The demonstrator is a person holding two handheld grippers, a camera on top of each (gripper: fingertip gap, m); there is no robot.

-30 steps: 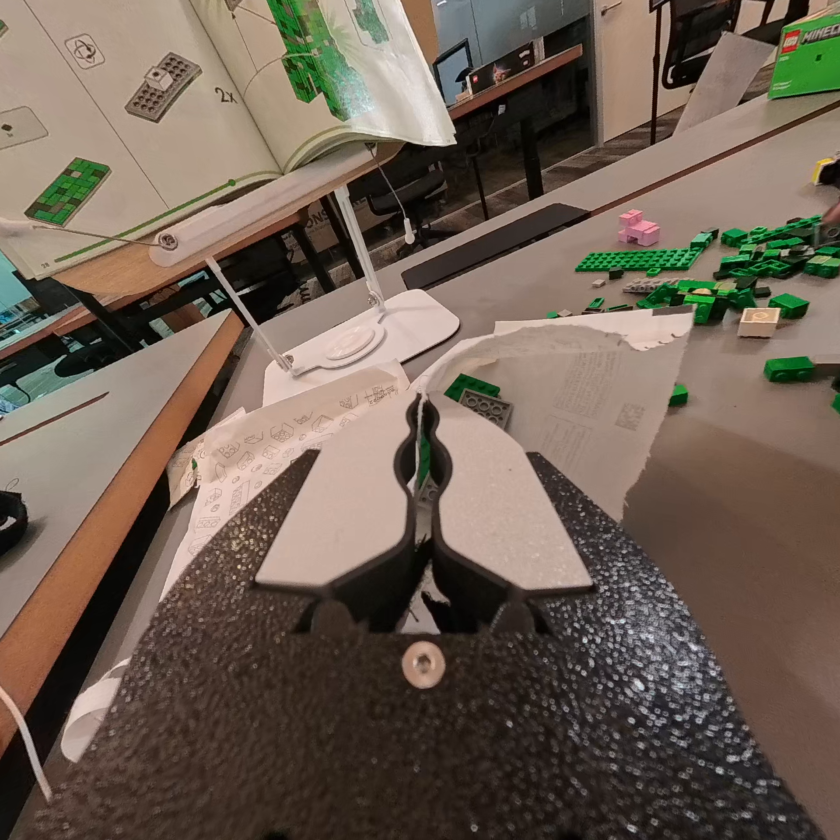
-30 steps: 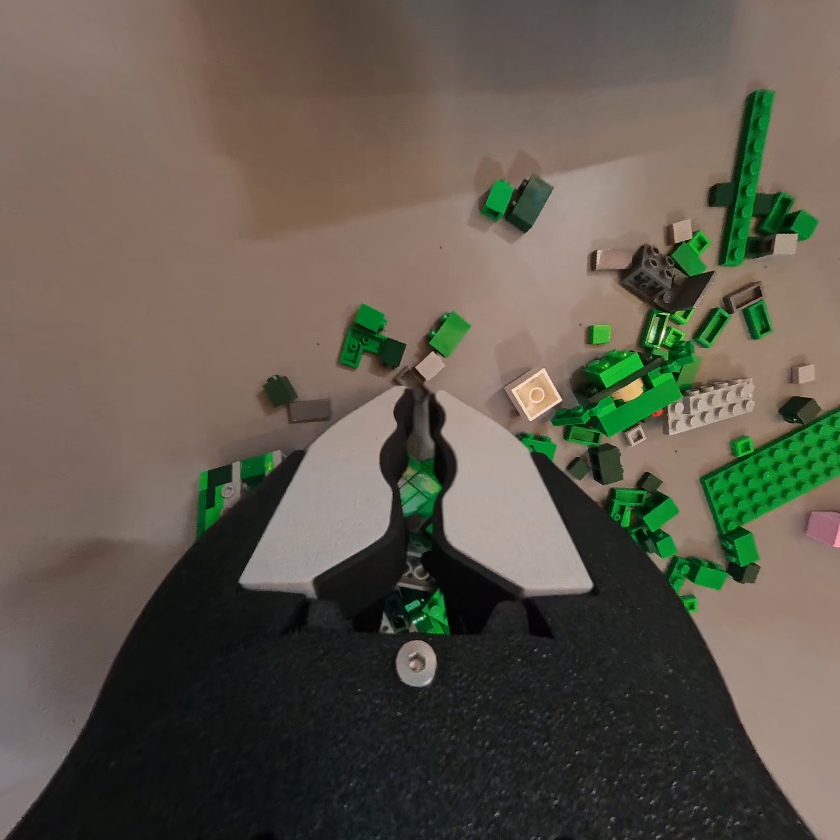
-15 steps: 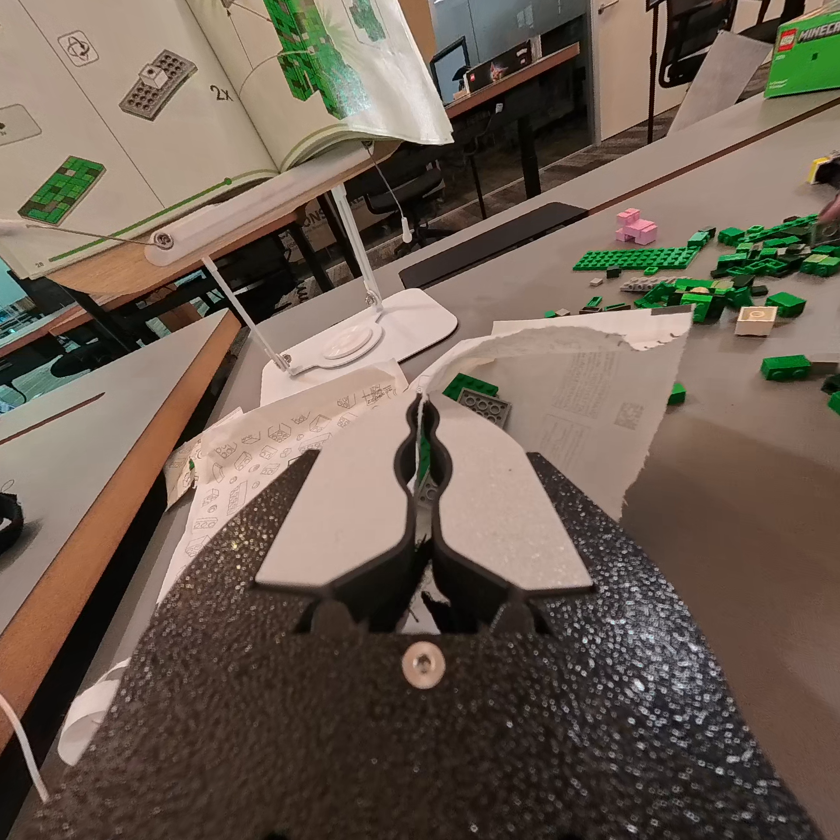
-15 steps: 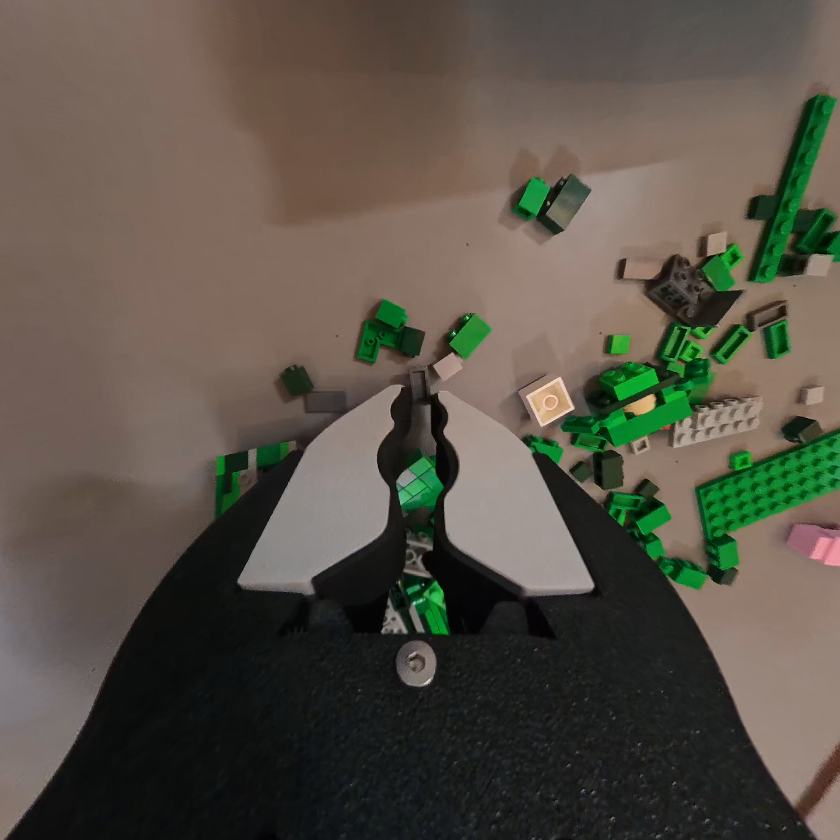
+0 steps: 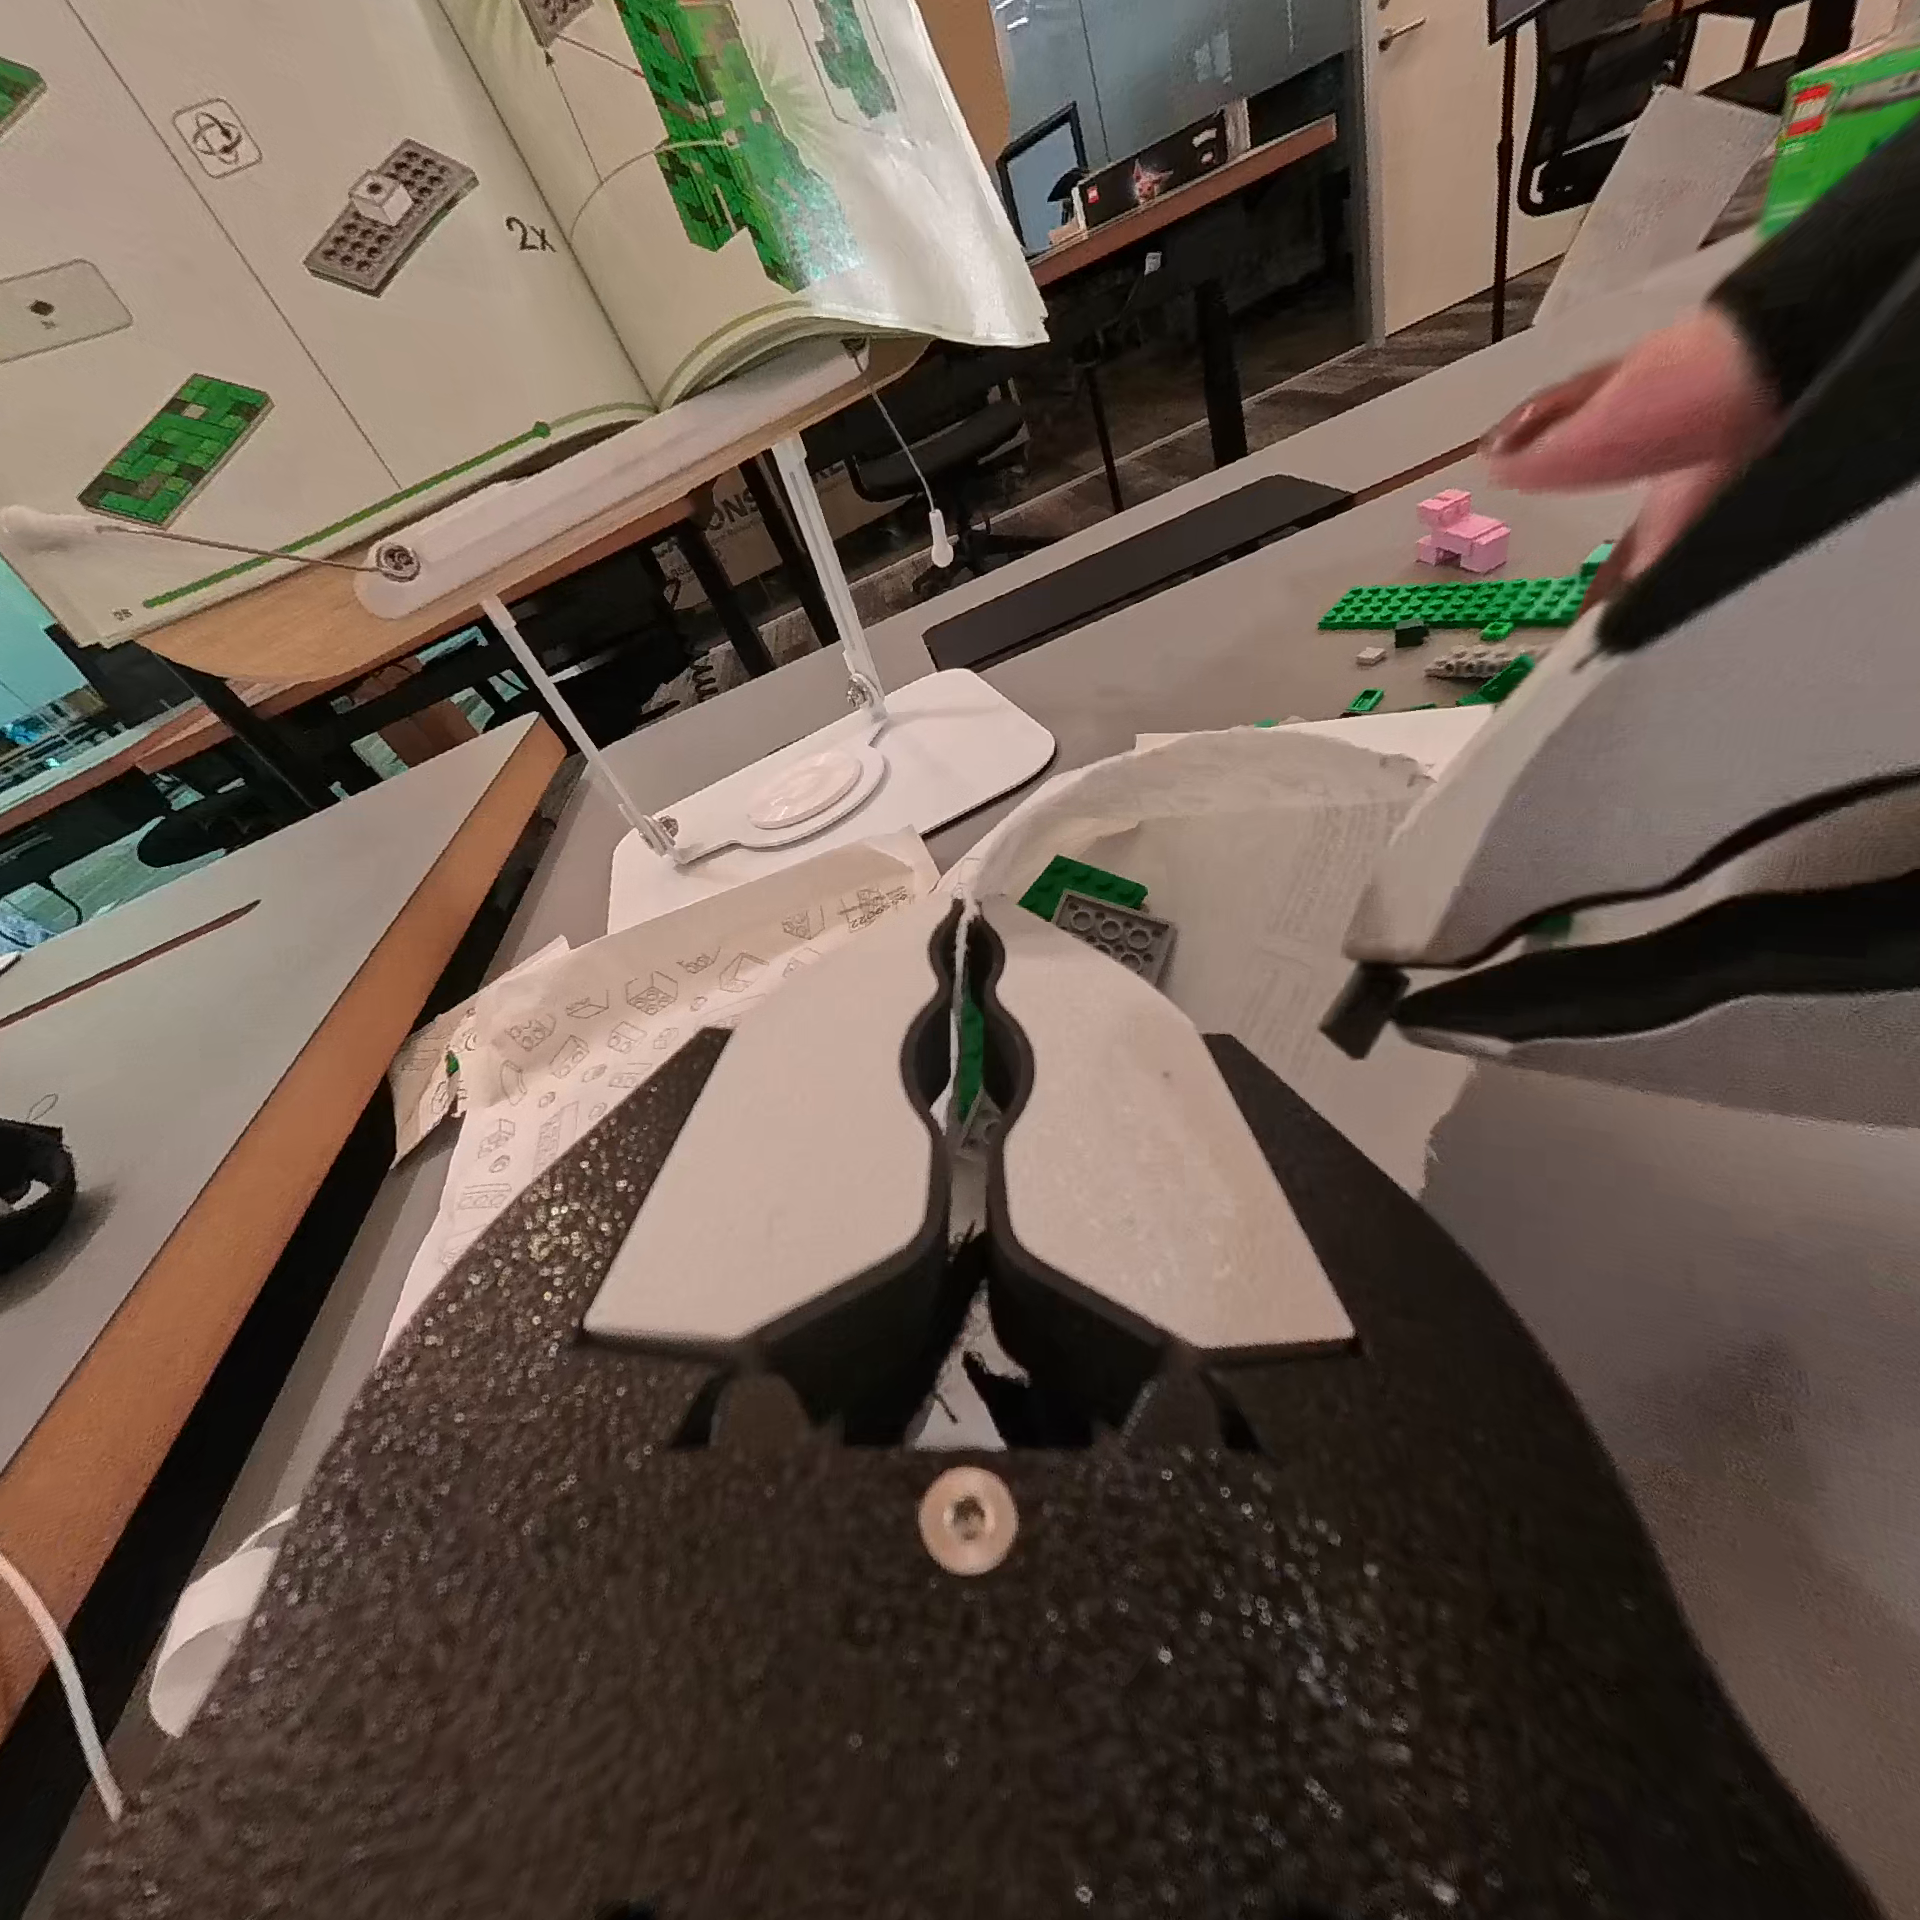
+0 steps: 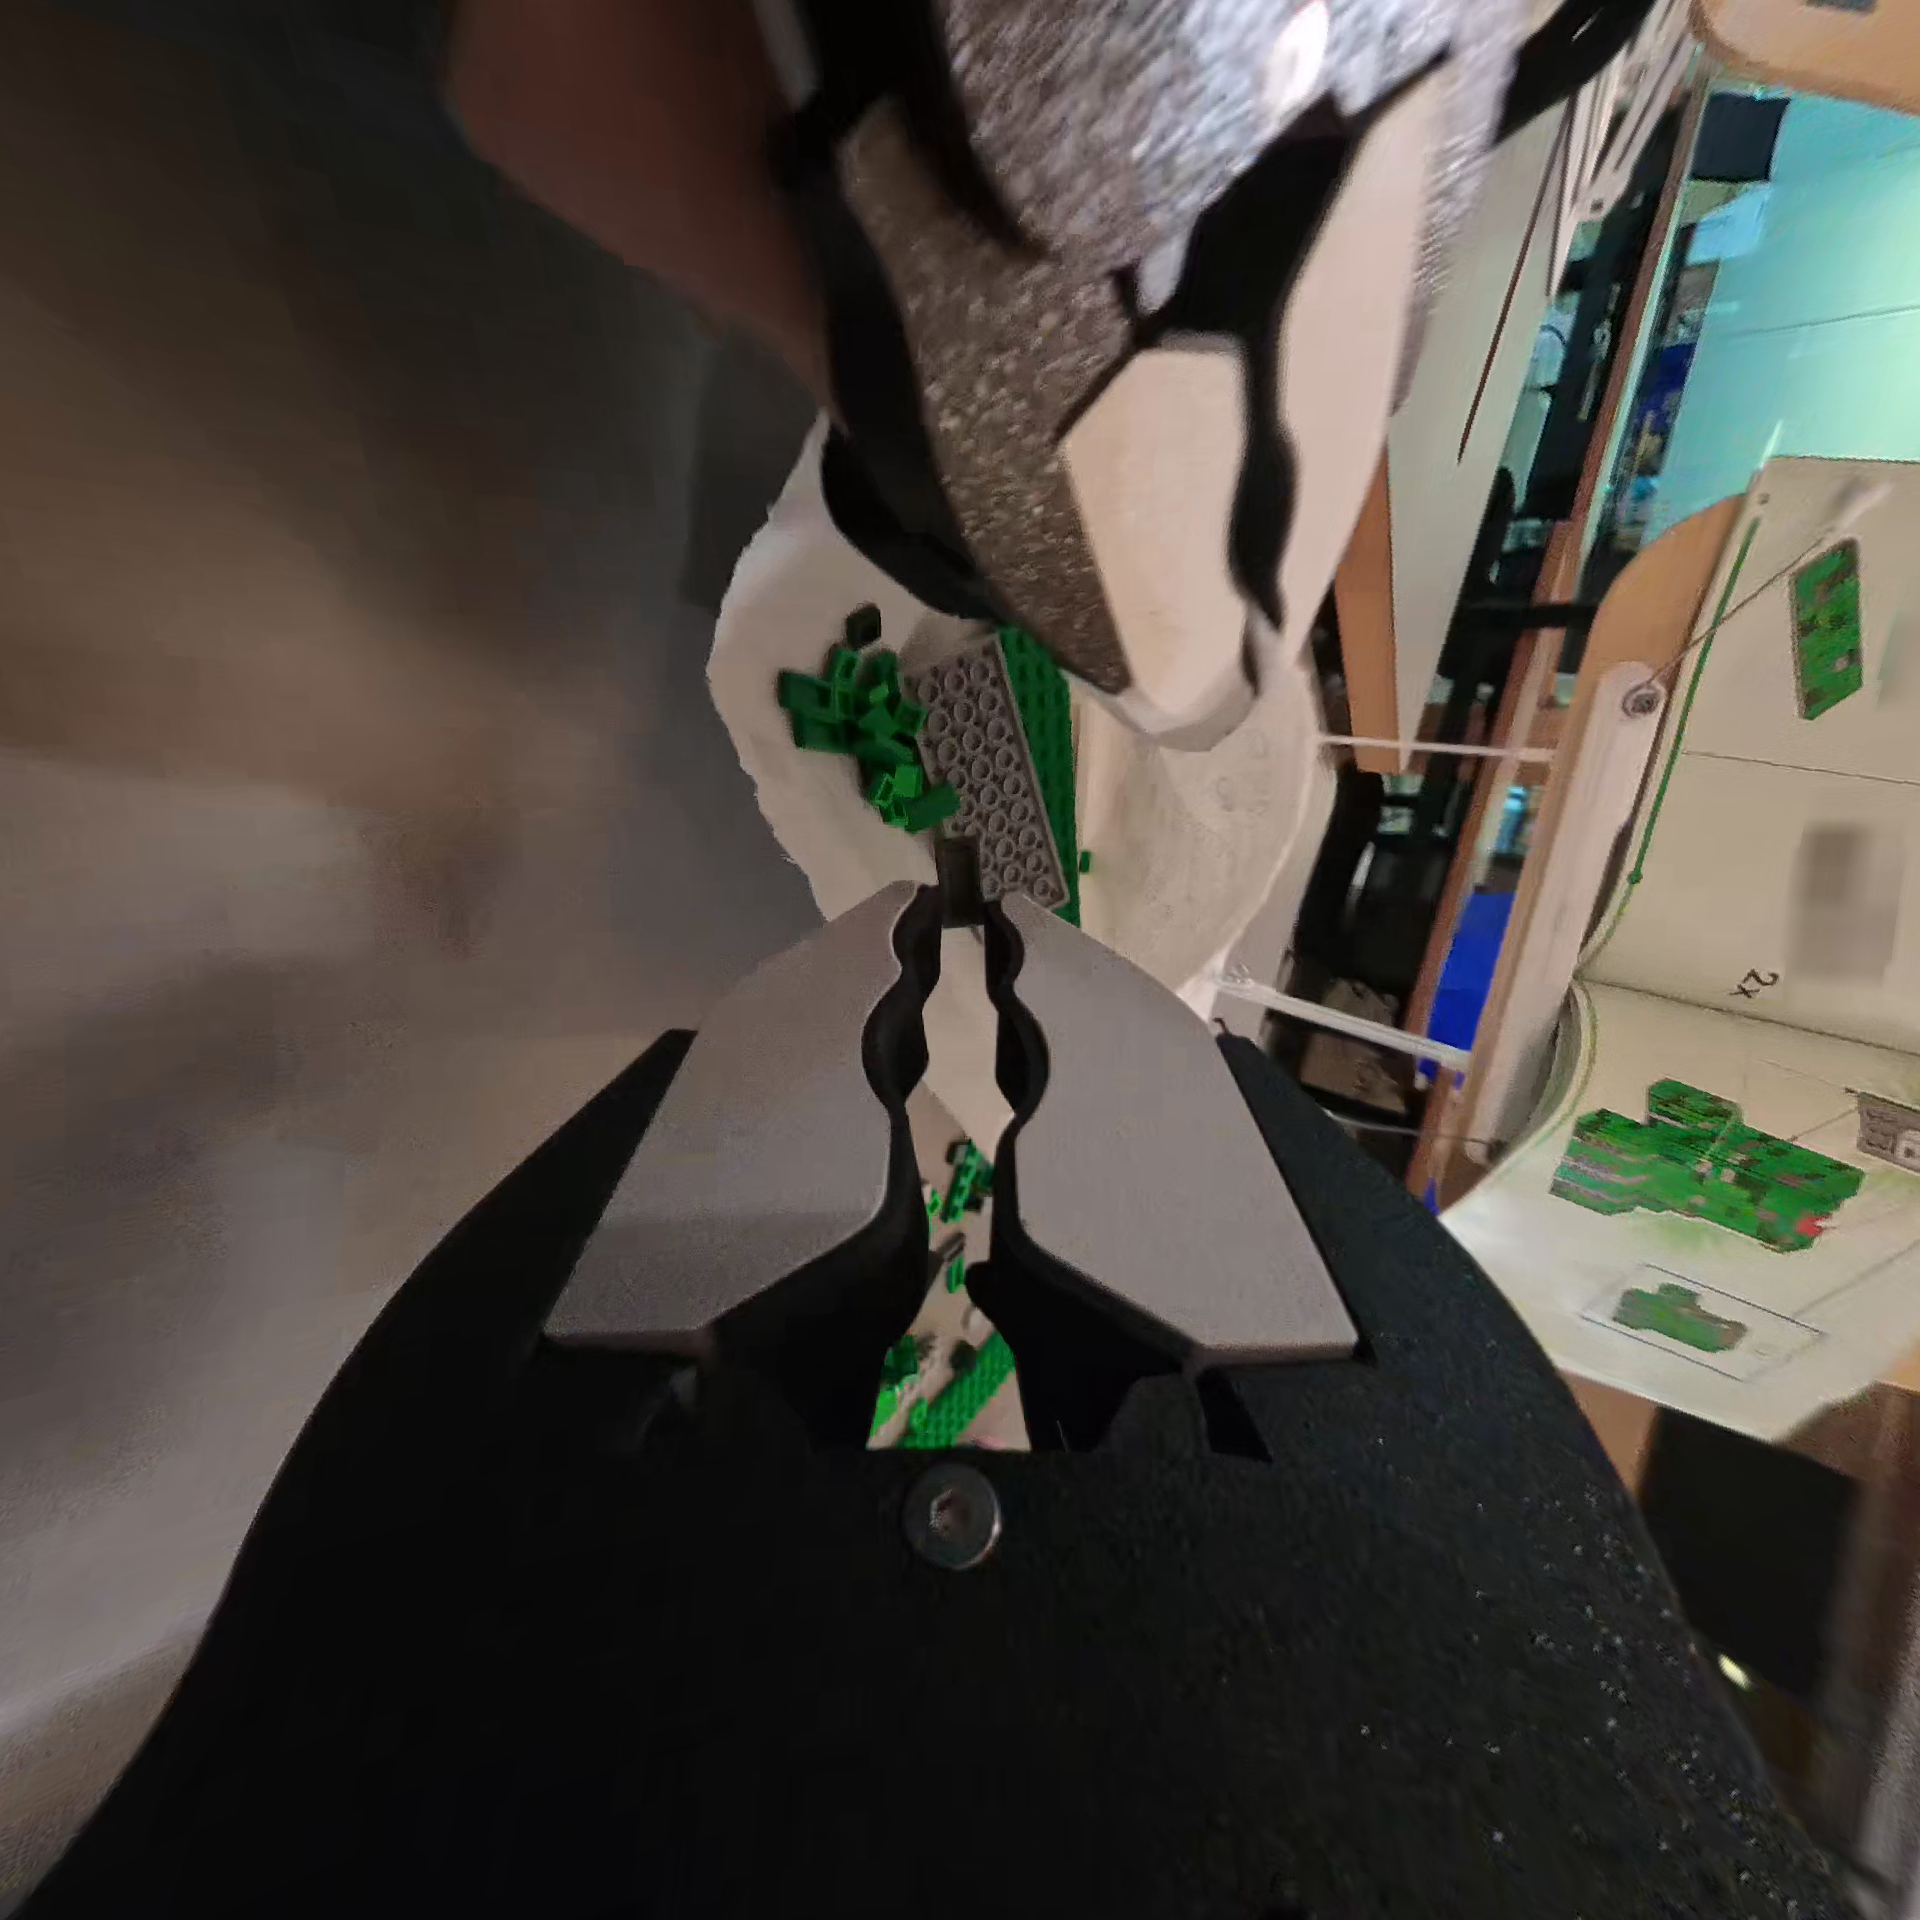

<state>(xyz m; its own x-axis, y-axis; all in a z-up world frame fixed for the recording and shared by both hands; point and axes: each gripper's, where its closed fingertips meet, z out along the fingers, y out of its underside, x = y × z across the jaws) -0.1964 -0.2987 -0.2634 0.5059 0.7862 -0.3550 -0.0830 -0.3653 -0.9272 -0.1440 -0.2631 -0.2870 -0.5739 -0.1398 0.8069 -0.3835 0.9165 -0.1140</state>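
Note:
My left gripper (image 5: 966, 925) is shut on the torn edge of a white paper bag (image 5: 1278, 894) and holds its mouth open. Inside lie a grey plate (image 5: 1117, 930) and a green plate (image 5: 1075, 883). My right gripper (image 6: 961, 899) is shut on a small dark grey brick (image 6: 958, 883), right at the bag's mouth above the grey plate (image 6: 987, 769), with small green bricks (image 6: 862, 727) beside it. The right gripper also shows in the left wrist view (image 5: 1361, 987), just right of the bag opening. The left gripper shows in the right wrist view (image 6: 1195, 707), blurred.
An open instruction booklet (image 5: 416, 260) rests on a white stand (image 5: 935, 738) behind the bag. A printed paper sheet (image 5: 644, 1018) lies left of it. A green baseplate (image 5: 1455, 603), a pink figure (image 5: 1460, 535) and loose bricks lie far right. A hand (image 5: 1610, 436) holds the right gripper. The tips of one gripper are about 7 cm away from the tips of the other.
My right gripper has lifted off the brick pile with the small grey brick and swung over to the bag's mouth. My left gripper has stayed put on the bag.

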